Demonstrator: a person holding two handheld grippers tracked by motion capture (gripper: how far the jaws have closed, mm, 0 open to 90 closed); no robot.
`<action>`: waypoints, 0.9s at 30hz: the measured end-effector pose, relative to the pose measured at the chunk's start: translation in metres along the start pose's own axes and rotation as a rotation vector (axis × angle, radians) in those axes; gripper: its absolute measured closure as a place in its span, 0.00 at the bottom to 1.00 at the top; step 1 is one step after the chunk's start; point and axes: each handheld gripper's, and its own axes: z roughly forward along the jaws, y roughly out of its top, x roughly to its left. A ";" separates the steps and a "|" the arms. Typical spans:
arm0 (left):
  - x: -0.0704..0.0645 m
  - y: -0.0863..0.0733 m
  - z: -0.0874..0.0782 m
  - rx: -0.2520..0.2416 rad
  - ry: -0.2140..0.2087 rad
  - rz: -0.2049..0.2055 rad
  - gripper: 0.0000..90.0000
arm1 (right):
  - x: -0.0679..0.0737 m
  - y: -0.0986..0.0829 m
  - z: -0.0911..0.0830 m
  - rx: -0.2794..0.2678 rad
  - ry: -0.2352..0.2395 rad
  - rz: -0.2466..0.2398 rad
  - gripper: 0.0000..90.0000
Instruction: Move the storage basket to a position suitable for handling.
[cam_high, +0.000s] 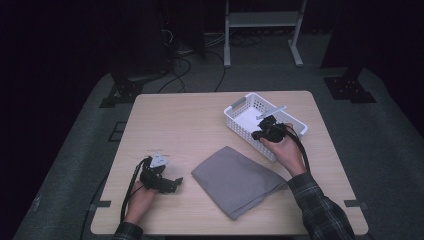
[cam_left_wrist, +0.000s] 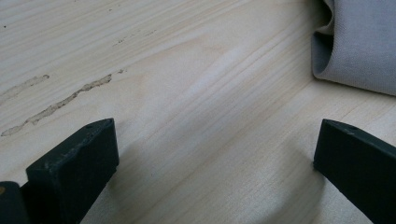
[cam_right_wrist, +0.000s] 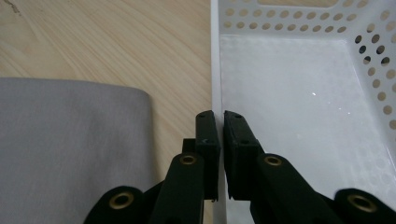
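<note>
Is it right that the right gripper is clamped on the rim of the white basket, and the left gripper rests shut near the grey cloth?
Not quite. The left gripper is open, its jaws wide apart over bare table beside the grey cloth, as the left gripper view shows. The right gripper does clamp the white basket rim.

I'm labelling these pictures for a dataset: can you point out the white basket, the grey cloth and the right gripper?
white basket (cam_high: 239, 111), high view, on its far left rim.
grey cloth (cam_high: 232, 179), high view, middle of the folded fabric.
right gripper (cam_right_wrist: 218, 128), right gripper view, between its jaw tips, clamped on the basket's wall.
</note>
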 end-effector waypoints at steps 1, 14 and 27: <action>0.000 0.000 0.000 0.000 0.000 0.000 0.00 | -0.001 -0.002 -0.002 0.000 -0.004 0.004 0.94; -0.001 0.000 0.000 -0.003 -0.004 -0.003 0.00 | -0.011 -0.036 -0.030 -0.003 -0.065 0.036 0.94; -0.001 0.000 0.000 -0.003 -0.005 -0.004 0.00 | -0.019 -0.067 -0.052 -0.005 -0.124 0.068 0.94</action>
